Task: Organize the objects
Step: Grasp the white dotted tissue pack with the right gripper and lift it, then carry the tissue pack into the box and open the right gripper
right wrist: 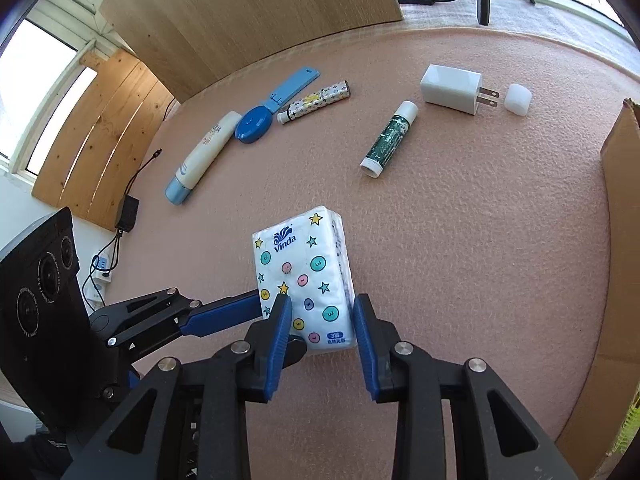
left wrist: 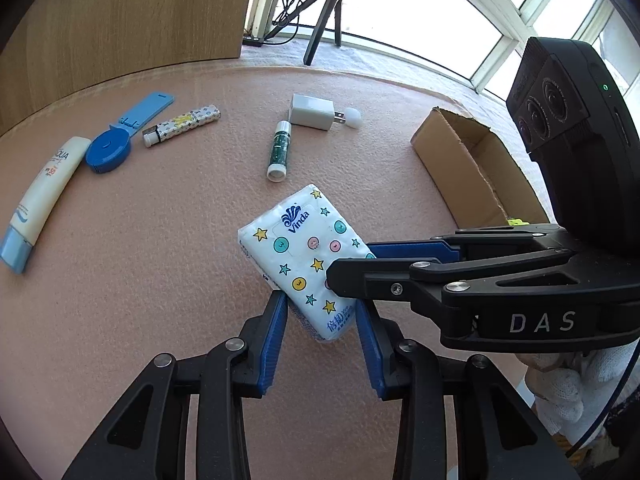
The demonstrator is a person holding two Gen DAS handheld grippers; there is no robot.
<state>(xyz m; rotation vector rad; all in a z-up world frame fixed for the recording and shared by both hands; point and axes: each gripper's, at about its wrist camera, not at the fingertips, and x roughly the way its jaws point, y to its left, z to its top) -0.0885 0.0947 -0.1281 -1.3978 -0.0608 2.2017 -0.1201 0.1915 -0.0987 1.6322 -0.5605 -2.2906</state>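
Both of your grippers are closed on the same tissue pack (left wrist: 302, 254). In the left wrist view, your left gripper (left wrist: 320, 312) has its blue fingers (left wrist: 274, 340) pressed on the near end of the pack, one on each side. In that same view your right gripper (left wrist: 360, 264) comes in from 3 o'clock and clamps the pack's right edge.

In the right wrist view, your right gripper (right wrist: 320, 316) holds the lower part of the pack (right wrist: 304, 276) between its fingers (right wrist: 364, 344), and your left gripper (right wrist: 256, 312) reaches in from 9 o'clock with one blue finger against the pack's left edge. The pack sits tilted over the pink tabletop (left wrist: 160, 300); you cannot tell whether its far end touches the surface.

Beyond the pack at 12 o'clock lies a green tube (left wrist: 279, 150), and past it a white charger (left wrist: 314, 113) with a small white cap (left wrist: 353, 117) just beside its prongs. At 10 o'clock, well apart from the pack, lie a patterned tube (left wrist: 182, 125), a blue stand (left wrist: 146, 108), a blue round case (left wrist: 108, 150) and a sunscreen tube (left wrist: 44, 196), the case touching the sunscreen. An open cardboard box (left wrist: 472, 164) stands at 2 o'clock at the tabletop's edge. A tripod (left wrist: 324, 12) stands by the window behind.
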